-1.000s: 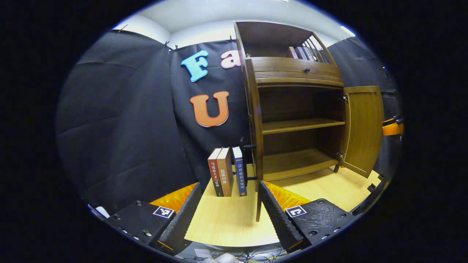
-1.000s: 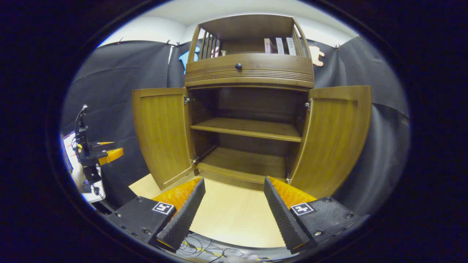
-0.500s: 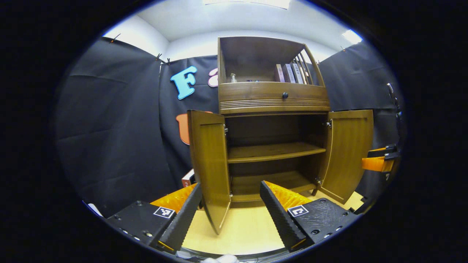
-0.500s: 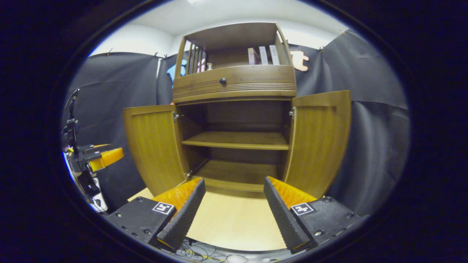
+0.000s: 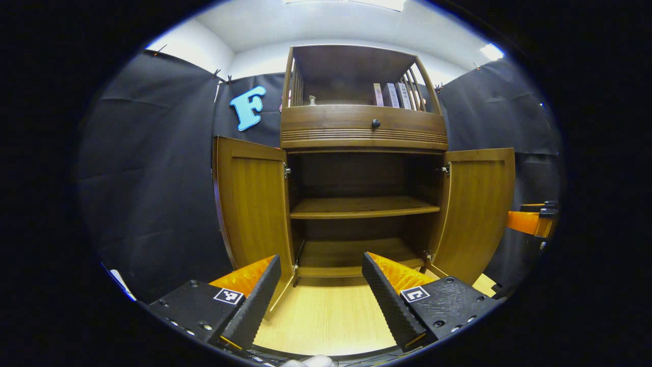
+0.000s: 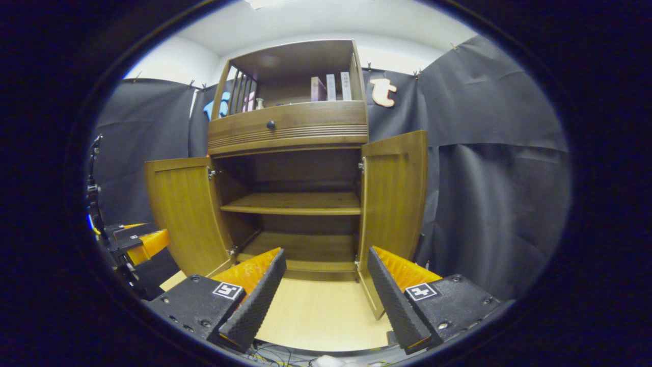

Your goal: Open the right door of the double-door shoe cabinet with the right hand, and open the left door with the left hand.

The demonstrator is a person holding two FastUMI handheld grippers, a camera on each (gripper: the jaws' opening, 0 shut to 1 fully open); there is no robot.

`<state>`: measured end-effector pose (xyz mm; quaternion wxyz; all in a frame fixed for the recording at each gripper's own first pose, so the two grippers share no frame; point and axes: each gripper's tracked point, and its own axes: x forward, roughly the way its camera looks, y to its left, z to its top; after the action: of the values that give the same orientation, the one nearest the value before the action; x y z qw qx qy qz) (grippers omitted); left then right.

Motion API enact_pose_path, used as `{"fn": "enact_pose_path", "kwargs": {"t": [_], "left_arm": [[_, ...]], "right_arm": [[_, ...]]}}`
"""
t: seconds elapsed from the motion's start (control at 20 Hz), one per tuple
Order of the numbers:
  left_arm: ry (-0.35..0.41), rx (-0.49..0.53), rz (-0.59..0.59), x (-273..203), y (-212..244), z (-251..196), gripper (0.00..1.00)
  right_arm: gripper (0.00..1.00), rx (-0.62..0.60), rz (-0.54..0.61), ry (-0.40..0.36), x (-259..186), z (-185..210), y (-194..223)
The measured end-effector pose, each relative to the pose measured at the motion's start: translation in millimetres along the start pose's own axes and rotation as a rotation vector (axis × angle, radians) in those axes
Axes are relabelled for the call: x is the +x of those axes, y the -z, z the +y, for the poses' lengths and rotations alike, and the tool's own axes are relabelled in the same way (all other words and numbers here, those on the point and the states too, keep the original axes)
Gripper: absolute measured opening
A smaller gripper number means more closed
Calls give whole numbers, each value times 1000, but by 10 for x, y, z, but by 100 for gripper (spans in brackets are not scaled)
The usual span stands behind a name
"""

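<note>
The wooden shoe cabinet [image 5: 364, 135] [image 6: 288, 127] stands on a light wooden table with both lower doors swung wide. Its left door [image 5: 253, 199] [image 6: 178, 214] and right door [image 5: 476, 209] [image 6: 393, 196] hang outward, baring two bare shelves [image 5: 359, 206] [image 6: 295, 203]. My left gripper [image 5: 321, 295] is open in front of the cabinet's foot, touching nothing. My right gripper [image 6: 326, 295] is open too, below the right door's lower edge and apart from it. The left gripper [image 6: 135, 244] appears at the left edge of the right gripper view, and the right gripper [image 5: 530, 221] at the right edge of the left gripper view.
Several books [image 5: 389, 94] [image 6: 330, 87] and a small bottle [image 5: 311, 100] stand in the cabinet's open top compartment above a drawer with a dark knob [image 5: 375, 123]. Black cloth walls close in behind and on both sides. Cables lie at the table's near edge [image 6: 285, 351].
The left gripper view has swung from the cabinet's left side and floor books to face its front. The right gripper view has drifted right, so the cabinet sits further left.
</note>
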<state>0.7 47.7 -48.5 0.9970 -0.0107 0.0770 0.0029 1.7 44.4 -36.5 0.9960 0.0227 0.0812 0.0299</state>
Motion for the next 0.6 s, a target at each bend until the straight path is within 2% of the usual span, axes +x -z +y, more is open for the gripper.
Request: {"fn": "enact_pose_path", "kwargs": {"t": [0.15, 0.2, 0.25, 0.6], "left_arm": [[33, -13, 4, -18, 13, -145, 96], [30, -14, 7, -16, 15, -147, 100], [30, -15, 10, -20, 9, -154, 96], [6, -1, 1, -94, -19, -99, 96]], "right_arm": [[100, 13, 4, 9, -3, -50, 10], [100, 14, 5, 8, -10, -51, 16], [100, 14, 3, 9, -8, -57, 13], [100, 13, 3, 40, -22, -132, 35]]}}
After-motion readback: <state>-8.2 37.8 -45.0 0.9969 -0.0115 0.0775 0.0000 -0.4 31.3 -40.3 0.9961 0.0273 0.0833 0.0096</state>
